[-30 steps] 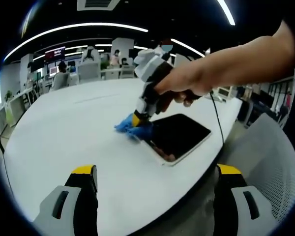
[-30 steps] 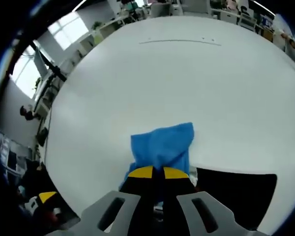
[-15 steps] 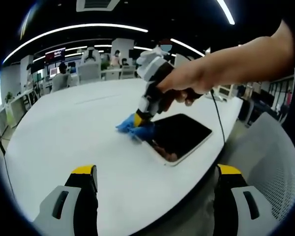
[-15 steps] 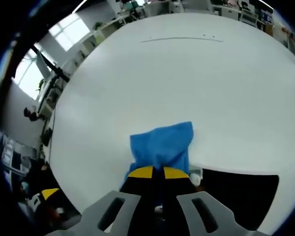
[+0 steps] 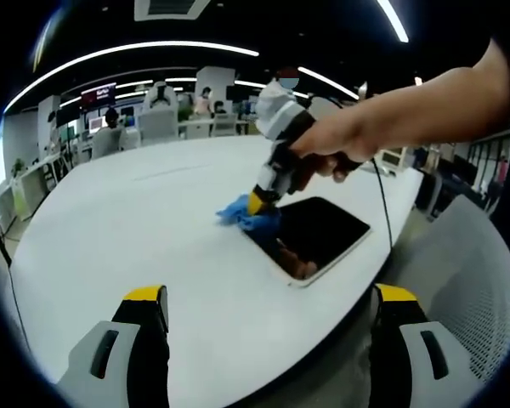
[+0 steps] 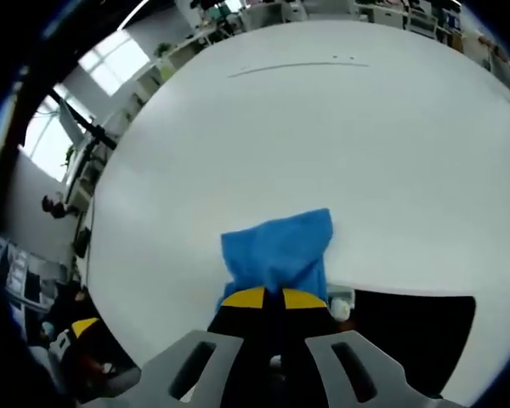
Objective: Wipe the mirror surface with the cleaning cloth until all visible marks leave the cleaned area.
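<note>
A dark rectangular mirror with a white frame (image 5: pixel 319 235) lies flat near the table's right edge. In the left gripper view, my right gripper (image 5: pixel 258 204), held by a hand, presses a blue cleaning cloth (image 5: pixel 246 216) onto the mirror's far left corner. The right gripper view has the right gripper (image 6: pixel 272 299) shut on the blue cloth (image 6: pixel 279 252), with the mirror (image 6: pixel 408 327) dark at the lower right. My left gripper (image 5: pixel 263 297) stands open low over the table, well short of the mirror, nothing between its jaws.
The big white table (image 5: pixel 127 229) spreads wide to the left and beyond the mirror. A cable (image 5: pixel 382 212) hangs from the right gripper past the mirror. A mesh chair (image 5: pixel 467 280) stands off the table's right edge. Office desks and people sit far behind.
The right gripper and cloth have slid a little to the right along the mirror's far corner. The left gripper has held still.
</note>
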Demonstrator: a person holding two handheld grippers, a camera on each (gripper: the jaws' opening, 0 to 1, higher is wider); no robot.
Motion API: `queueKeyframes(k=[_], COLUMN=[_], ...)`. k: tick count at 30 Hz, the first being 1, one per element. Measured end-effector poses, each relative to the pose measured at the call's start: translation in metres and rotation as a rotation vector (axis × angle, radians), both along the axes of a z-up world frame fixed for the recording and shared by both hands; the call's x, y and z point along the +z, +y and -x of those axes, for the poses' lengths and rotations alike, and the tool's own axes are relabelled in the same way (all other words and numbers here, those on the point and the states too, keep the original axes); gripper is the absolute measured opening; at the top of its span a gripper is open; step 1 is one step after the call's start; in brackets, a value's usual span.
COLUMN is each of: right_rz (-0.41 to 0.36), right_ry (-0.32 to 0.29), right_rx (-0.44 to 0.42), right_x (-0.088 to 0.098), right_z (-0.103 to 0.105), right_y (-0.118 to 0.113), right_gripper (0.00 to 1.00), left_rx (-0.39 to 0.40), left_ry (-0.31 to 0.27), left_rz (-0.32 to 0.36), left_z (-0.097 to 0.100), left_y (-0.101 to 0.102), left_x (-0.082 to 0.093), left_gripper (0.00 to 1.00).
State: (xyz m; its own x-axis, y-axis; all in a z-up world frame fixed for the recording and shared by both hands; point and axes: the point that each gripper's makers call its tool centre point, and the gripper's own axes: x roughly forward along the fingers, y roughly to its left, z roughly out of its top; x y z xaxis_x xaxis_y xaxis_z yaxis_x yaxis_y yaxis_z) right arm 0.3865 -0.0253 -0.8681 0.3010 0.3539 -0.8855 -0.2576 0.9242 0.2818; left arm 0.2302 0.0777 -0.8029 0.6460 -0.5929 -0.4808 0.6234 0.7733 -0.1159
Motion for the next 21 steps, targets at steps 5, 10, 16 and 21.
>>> queueKeyframes(k=[5,10,16,21], right_rz=[0.011,0.017,0.027,0.041], right_ry=[-0.005,-0.003,-0.001,0.0], right_rx=[0.009,0.0,-0.01,-0.014], right_x=[0.0,-0.001,-0.002,-0.003], right_z=[-0.001,-0.004,-0.005,-0.006], right_y=[-0.005,-0.016,-0.027,-0.039], right_gripper=[0.0,0.0,0.0,0.0], left_rx=[0.006,0.009,0.012,0.014], left_ry=[-0.005,-0.007,-0.009,-0.01], left_rz=[0.001,0.001,0.005,0.008], left_z=[-0.001,-0.002,-0.003,-0.003], left_y=[0.001,0.002,0.002,0.002], left_x=[0.001,0.0,0.001,0.002], left_gripper=[0.99,0.99,0.99,0.99])
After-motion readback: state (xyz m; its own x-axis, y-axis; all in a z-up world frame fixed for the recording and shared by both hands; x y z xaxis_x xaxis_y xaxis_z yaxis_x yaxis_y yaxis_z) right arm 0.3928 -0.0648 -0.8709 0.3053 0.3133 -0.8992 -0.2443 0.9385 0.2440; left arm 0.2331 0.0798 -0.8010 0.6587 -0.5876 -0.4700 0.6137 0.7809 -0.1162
